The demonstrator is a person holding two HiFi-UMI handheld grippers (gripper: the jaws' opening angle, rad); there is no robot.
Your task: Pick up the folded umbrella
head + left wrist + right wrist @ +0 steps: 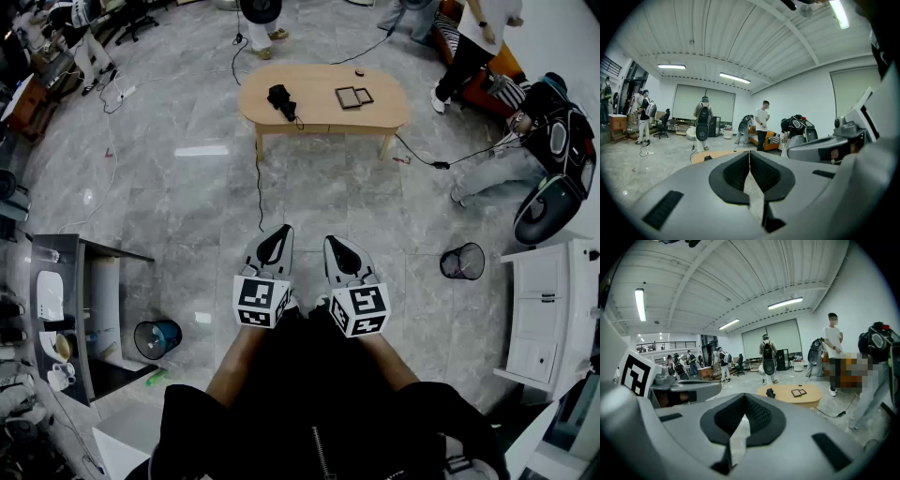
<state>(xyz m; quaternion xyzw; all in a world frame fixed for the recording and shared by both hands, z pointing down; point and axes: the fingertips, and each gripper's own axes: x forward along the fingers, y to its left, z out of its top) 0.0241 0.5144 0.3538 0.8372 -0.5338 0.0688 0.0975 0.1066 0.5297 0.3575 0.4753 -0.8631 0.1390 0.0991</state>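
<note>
The folded umbrella [281, 100] is a small black bundle lying on the left part of an oval wooden table [375, 112], far ahead across the floor. It also shows in the right gripper view as the umbrella [770, 393] on the table [808, 394], and only faintly in the left gripper view [708, 158]. My left gripper [275, 240] and right gripper [339, 247] are held side by side close to my body, well short of the table. Both are shut with nothing between the jaws, as the left gripper [749, 154] and right gripper [744, 397] show in their own views.
Two dark flat frames [353, 96] lie on the table. A black cable [260, 178] runs from it across the floor. A wire bin [462, 261] and white cabinet [548, 314] stand right, a blue bin [157, 338] and shelf [61, 309] left. People stand beyond and right of the table.
</note>
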